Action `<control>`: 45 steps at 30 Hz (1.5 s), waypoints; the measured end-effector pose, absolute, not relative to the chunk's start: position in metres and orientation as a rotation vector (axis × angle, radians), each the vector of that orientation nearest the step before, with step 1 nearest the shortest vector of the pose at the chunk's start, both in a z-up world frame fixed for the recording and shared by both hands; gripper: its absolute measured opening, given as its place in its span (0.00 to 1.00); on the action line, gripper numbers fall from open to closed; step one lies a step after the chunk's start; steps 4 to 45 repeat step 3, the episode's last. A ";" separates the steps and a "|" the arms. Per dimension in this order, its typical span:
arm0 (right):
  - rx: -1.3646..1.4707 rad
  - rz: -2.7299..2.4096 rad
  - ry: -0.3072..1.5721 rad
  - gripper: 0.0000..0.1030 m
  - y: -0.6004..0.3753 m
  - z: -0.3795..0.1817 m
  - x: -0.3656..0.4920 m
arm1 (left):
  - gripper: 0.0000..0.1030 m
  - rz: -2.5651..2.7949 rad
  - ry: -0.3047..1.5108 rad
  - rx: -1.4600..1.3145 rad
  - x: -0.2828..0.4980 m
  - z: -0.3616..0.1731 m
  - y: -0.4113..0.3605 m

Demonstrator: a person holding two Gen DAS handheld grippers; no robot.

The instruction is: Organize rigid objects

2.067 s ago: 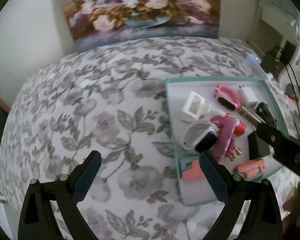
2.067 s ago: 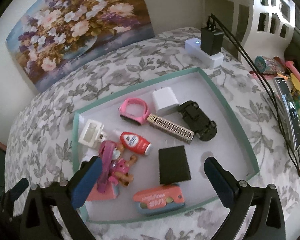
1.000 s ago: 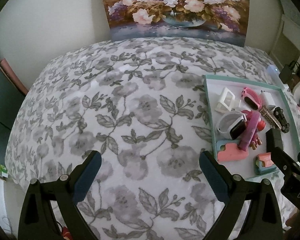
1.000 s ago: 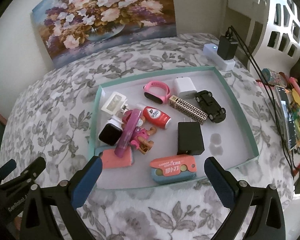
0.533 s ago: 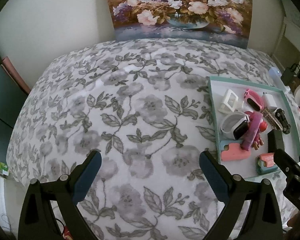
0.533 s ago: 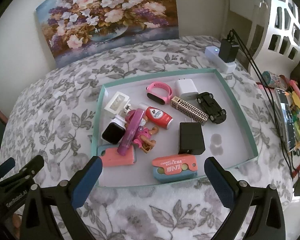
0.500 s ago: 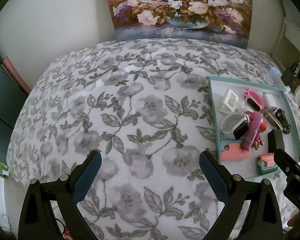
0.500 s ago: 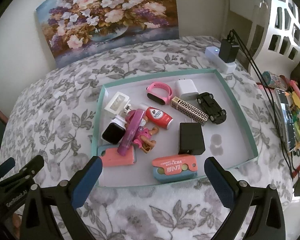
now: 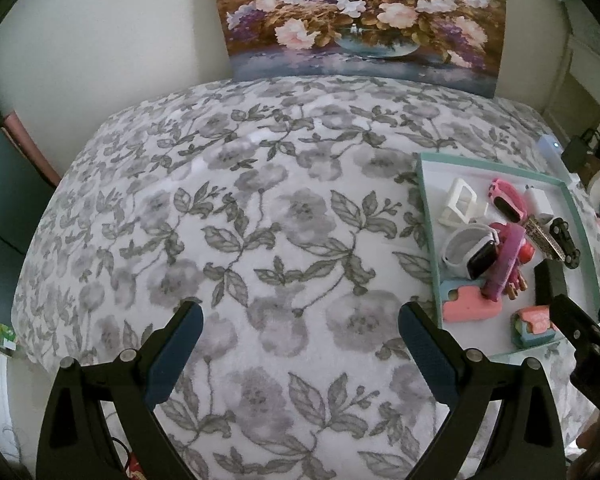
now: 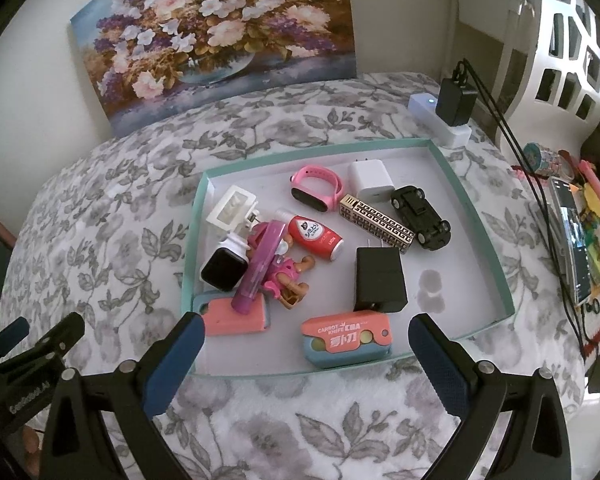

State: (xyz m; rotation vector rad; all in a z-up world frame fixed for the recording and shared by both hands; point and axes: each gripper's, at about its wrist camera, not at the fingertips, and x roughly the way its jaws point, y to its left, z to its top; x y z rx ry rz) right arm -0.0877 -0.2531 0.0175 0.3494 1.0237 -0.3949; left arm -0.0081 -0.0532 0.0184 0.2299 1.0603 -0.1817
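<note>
A teal-rimmed white tray (image 10: 488, 236) (image 9: 427, 216) lies on the floral cloth and holds several small objects: a pink band (image 10: 317, 188), a white charger (image 10: 370, 180), a black toy car (image 10: 420, 218), a patterned bar (image 10: 376, 224), a red tube (image 10: 314, 236), a black adapter (image 10: 380, 280), a carrot knife (image 10: 346, 342), a purple tube (image 10: 258, 268) over a pink doll, a smartwatch (image 10: 224, 266), a white frame (image 10: 232, 208) and a pink case (image 10: 236, 320). My right gripper (image 10: 306, 344) hangs open, empty, over the tray's near edge. My left gripper (image 9: 300, 334) hangs open, empty, over bare cloth left of the tray.
A flower painting (image 10: 216, 36) leans on the back wall. A white power strip (image 10: 440, 120) with a black plug and cables sits behind the tray. Clutter and a phone (image 10: 572, 232) lie at the right. The left half of the floral cloth (image 9: 220, 220) holds nothing.
Both grippers have pulled back and up from the tray, staying open. The left view has swung left onto bare cloth. The objects in the tray have not moved.
</note>
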 end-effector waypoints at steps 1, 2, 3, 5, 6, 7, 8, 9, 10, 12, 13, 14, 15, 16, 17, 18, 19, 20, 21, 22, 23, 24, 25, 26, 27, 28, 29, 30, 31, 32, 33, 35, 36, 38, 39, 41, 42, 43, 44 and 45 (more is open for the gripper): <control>0.349 -0.395 1.023 1.00 -0.253 0.018 -0.088 | 0.95 -0.184 1.061 0.229 -0.009 0.019 -0.054; 0.348 -0.396 1.023 1.00 -0.253 0.018 -0.088 | 0.95 -0.189 1.062 0.229 -0.009 0.019 -0.055; 0.348 -0.396 1.023 1.00 -0.253 0.018 -0.088 | 0.95 -0.192 1.063 0.229 -0.009 0.019 -0.055; 0.348 -0.396 1.023 1.00 -0.253 0.018 -0.088 | 0.95 -0.192 1.063 0.229 -0.009 0.019 -0.055; 0.348 -0.396 1.023 1.00 -0.253 0.018 -0.088 | 0.95 -0.192 1.063 0.229 -0.009 0.019 -0.055; 0.348 -0.396 1.023 1.00 -0.253 0.018 -0.088 | 0.95 -0.192 1.063 0.229 -0.009 0.019 -0.055; 0.348 -0.396 1.023 1.00 -0.253 0.018 -0.088 | 0.95 -0.192 1.063 0.229 -0.009 0.019 -0.055; 0.348 -0.396 1.023 1.00 -0.253 0.018 -0.088 | 0.95 -0.192 1.063 0.229 -0.009 0.019 -0.055; 0.348 -0.396 1.023 1.00 -0.253 0.018 -0.088 | 0.95 -0.192 1.063 0.229 -0.009 0.019 -0.055; 0.348 -0.396 1.023 1.00 -0.253 0.018 -0.088 | 0.95 -0.192 1.063 0.229 -0.009 0.019 -0.055; 0.348 -0.396 1.023 1.00 -0.253 0.018 -0.088 | 0.95 -0.192 1.063 0.229 -0.009 0.019 -0.055; 0.348 -0.396 1.023 1.00 -0.253 0.018 -0.088 | 0.95 -0.192 1.063 0.229 -0.009 0.019 -0.055; 0.348 -0.396 1.023 1.00 -0.253 0.018 -0.088 | 0.95 -0.192 1.063 0.229 -0.009 0.019 -0.055; 0.348 -0.396 1.023 1.00 -0.253 0.018 -0.088 | 0.95 -0.192 1.063 0.229 -0.009 0.019 -0.055; 0.348 -0.396 1.023 1.00 -0.253 0.018 -0.088 | 0.95 -0.192 1.063 0.229 -0.009 0.019 -0.055; 0.348 -0.396 1.023 1.00 -0.253 0.018 -0.088 | 0.95 -0.192 1.063 0.229 -0.009 0.019 -0.055; 0.348 -0.396 1.023 1.00 -0.253 0.018 -0.088 | 0.95 -0.192 1.063 0.229 -0.009 0.019 -0.055; 0.348 -0.396 1.023 1.00 -0.253 0.018 -0.088 | 0.95 -0.192 1.063 0.229 -0.009 0.019 -0.055; 0.348 -0.396 1.023 1.00 -0.253 0.018 -0.088 | 0.95 -0.192 1.063 0.229 -0.009 0.019 -0.055; 0.348 -0.396 1.023 1.00 -0.253 0.018 -0.088 | 0.95 -0.192 1.063 0.229 -0.009 0.019 -0.055; 0.348 -0.396 1.023 1.00 -0.253 0.018 -0.088 | 0.95 -0.192 1.063 0.229 -0.009 0.019 -0.055; 0.348 -0.396 1.023 1.00 -0.253 0.018 -0.088 | 0.95 -0.192 1.063 0.229 -0.009 0.019 -0.055; 0.348 -0.396 1.023 1.00 -0.253 0.018 -0.088 | 0.95 -0.192 1.063 0.229 -0.009 0.019 -0.055; 0.348 -0.396 1.023 1.00 -0.253 0.018 -0.088 | 0.95 -0.192 1.063 0.229 -0.009 0.019 -0.055; 0.348 -0.396 1.023 1.00 -0.253 0.018 -0.088 | 0.95 -0.192 1.063 0.229 -0.009 0.019 -0.055; 0.348 -0.396 1.023 1.00 -0.253 0.018 -0.088 | 0.95 -0.192 1.063 0.229 -0.009 0.019 -0.055; 0.348 -0.396 1.023 1.00 -0.253 0.018 -0.088 | 0.95 -0.192 1.063 0.229 -0.009 0.019 -0.055; 0.348 -0.396 1.023 1.00 -0.253 0.018 -0.088 | 0.95 -0.192 1.063 0.229 -0.009 0.019 -0.055; 0.348 -0.396 1.023 1.00 -0.253 0.018 -0.088 | 0.95 -0.192 1.063 0.229 -0.009 0.019 -0.055; 0.348 -0.396 1.023 1.00 -0.253 0.018 -0.088 | 0.95 -0.192 1.063 0.229 -0.009 0.019 -0.055; 0.348 -0.396 1.023 1.00 -0.253 0.018 -0.088 | 0.95 -0.192 1.063 0.229 -0.009 0.019 -0.055; 0.348 -0.396 1.023 1.00 -0.253 0.018 -0.088 | 0.95 -0.192 1.063 0.229 -0.009 0.019 -0.055; 0.348 -0.396 1.023 1.00 -0.253 0.018 -0.088 | 0.95 -0.192 1.063 0.229 -0.009 0.019 -0.055; 0.348 -0.396 1.023 1.00 -0.253 0.018 -0.088 | 0.95 -0.192 1.063 0.229 -0.009 0.019 -0.055; 0.348 -0.396 1.023 1.00 -0.253 0.018 -0.088 | 0.95 -0.192 1.063 0.229 -0.009 0.019 -0.055; 0.348 -0.396 1.023 1.00 -0.253 0.018 -0.088 | 0.95 -0.192 1.063 0.229 -0.009 0.019 -0.055; 0.348 -0.396 1.023 1.00 -0.253 0.018 -0.088 | 0.95 -0.192 1.063 0.229 -0.009 0.019 -0.055; 0.348 -0.396 1.023 1.00 -0.253 0.018 -0.088 | 0.95 -0.192 1.063 0.229 -0.009 0.019 -0.055; 0.348 -0.396 1.023 1.00 -0.253 0.018 -0.088 | 0.95 -0.192 1.063 0.229 -0.009 0.019 -0.055; 0.348 -0.396 1.023 1.00 -0.253 0.018 -0.088 | 0.95 -0.192 1.063 0.229 -0.009 0.019 -0.055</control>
